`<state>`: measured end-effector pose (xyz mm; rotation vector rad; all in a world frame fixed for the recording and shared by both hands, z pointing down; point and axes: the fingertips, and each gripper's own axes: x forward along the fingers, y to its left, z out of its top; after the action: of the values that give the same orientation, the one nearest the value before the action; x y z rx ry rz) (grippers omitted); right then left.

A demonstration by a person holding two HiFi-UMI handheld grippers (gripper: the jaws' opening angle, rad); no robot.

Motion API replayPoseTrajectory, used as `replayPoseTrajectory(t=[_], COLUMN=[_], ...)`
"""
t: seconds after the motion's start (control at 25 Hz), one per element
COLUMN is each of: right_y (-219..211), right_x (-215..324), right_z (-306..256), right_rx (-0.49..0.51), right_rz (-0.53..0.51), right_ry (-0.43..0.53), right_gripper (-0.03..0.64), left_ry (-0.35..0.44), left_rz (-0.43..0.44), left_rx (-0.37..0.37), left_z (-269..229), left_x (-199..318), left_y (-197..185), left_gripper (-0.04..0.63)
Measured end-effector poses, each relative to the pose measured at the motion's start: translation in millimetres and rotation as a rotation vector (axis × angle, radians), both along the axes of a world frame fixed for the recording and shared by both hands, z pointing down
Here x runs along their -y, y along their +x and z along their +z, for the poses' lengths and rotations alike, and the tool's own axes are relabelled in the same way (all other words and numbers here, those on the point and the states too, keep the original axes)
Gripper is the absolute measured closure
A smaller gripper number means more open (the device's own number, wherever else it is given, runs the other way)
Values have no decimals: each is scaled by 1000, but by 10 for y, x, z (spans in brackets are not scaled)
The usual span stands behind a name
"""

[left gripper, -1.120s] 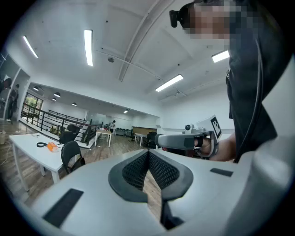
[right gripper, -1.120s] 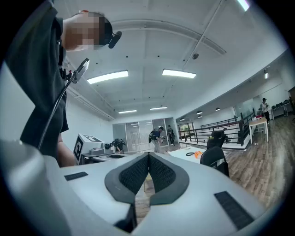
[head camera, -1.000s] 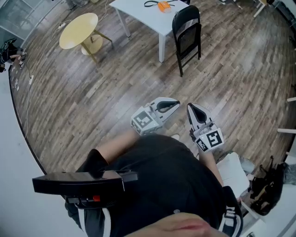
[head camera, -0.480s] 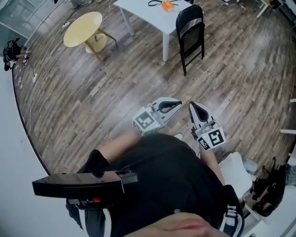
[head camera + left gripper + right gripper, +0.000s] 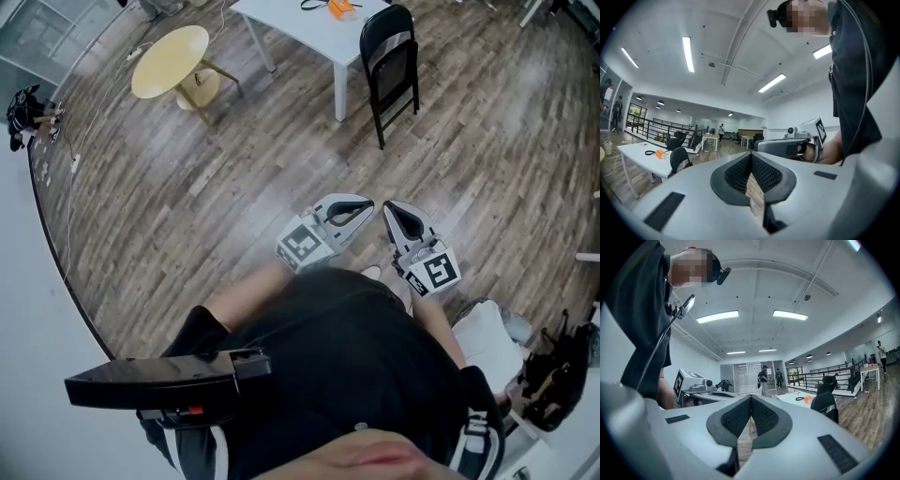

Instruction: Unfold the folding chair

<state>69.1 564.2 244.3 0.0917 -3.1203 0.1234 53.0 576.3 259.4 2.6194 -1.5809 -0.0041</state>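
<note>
- The left gripper (image 5: 751,155) is seen with its jaws pressed together, nothing between them.
- The right gripper (image 5: 790,146) is held level at its right.
- The folding chair (image 5: 678,160) is stood at the white table's (image 5: 628,152) corner.

The white table (image 5: 300,23) is cut off by the head view's top edge, and the orange thing (image 5: 339,9) on it is too small to identify. The left tool (image 5: 751,157) and the right tool (image 5: 751,399) each hide the folding chair's (image 5: 389,56) legs in their own views. The person's dark torso (image 5: 347,375) covers the floor below. The black clutter (image 5: 553,375) at the lower right is cut off and unclear
</note>
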Motion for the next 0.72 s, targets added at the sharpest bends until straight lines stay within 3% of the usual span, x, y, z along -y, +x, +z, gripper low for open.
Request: replayPoseTrajectory(t=[0.32, 0.72], right_y=[-319, -693], right_x=[-222, -194], right_z=[50, 35], right_rx=[17, 10], right_rz=[22, 106], right_ry=[19, 9], right_gripper=[609, 609], left_ry=[10, 17], left_rz=[-47, -37], left_rx=[-57, -61], left_z=[135, 115], left_x=[-203, -226], left_y=[-379, -854], left_gripper=[592, 592])
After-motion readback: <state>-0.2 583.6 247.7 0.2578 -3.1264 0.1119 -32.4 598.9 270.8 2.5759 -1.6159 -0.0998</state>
